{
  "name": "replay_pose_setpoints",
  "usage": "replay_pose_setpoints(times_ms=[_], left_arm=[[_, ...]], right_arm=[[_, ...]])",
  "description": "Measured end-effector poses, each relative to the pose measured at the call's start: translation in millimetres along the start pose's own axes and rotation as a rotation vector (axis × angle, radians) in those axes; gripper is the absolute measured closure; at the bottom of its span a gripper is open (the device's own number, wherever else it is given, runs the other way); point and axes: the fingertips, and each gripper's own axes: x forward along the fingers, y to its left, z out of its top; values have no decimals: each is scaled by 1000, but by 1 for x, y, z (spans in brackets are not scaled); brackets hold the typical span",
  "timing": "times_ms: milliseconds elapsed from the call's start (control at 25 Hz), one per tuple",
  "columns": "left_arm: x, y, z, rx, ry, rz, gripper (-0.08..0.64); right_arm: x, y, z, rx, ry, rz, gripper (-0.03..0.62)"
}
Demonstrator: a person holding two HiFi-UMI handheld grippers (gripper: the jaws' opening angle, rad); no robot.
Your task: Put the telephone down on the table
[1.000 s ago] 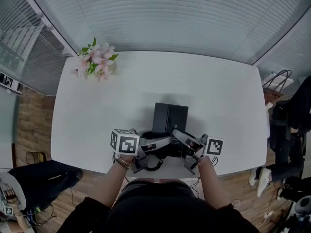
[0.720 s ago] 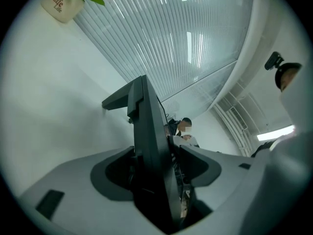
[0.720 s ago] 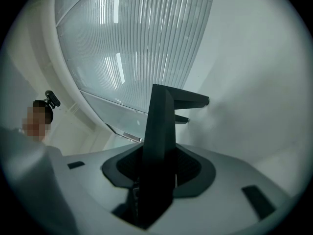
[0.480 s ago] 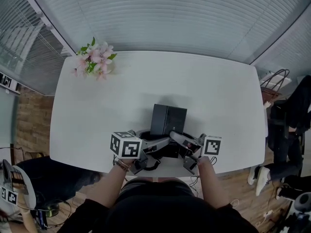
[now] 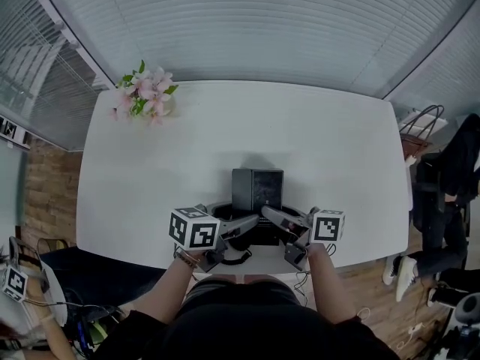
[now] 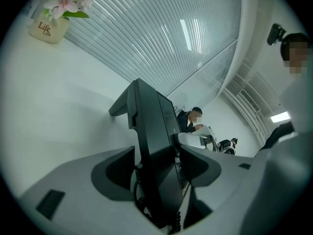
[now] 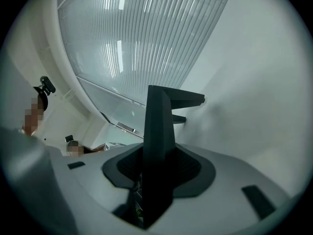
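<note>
Table (image 5: 337,148) 1 | flowers (image 5: 145,92) 1 | telephone (image 5: 257,186) 1, in 2: left tongs (image 6: 159,165), right tongs (image 7: 156,168)

The cream flower pot (image 6: 47,29) at the table's (image 6: 58,111) far left corner bears the word "Life" twice, one above the other, in brown letters; the left cube (image 5: 194,229) and right cube (image 5: 328,226) carry black-and-white square markers without letters.

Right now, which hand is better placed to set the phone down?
Neither alone: left gripper and right gripper both clamp the phone, one per side; the right's jaws just tightened. Lower together.
</note>
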Motion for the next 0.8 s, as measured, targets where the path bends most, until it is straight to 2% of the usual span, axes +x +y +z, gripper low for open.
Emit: replay_pose_setpoints(times_ms=[160,280,400,560,800], left_arm=[[-2,0,1,14,-8,35,268],[-6,0,2,11,-20,41,270],[-6,1,4,22,-22,49,272],[-7,4,2,43,-15,70,281],[-7,5,3,73,-13,92,281]], right_arm=[[-1,0,0,-18,-6,-26,429],[0,0,-2,-81,6,-37,417],[1,-2,-4,-163,41,-112,383],[0,-9,-5,-216,74,-206,342],[-2,-11,-3,-261,74,-255,322]])
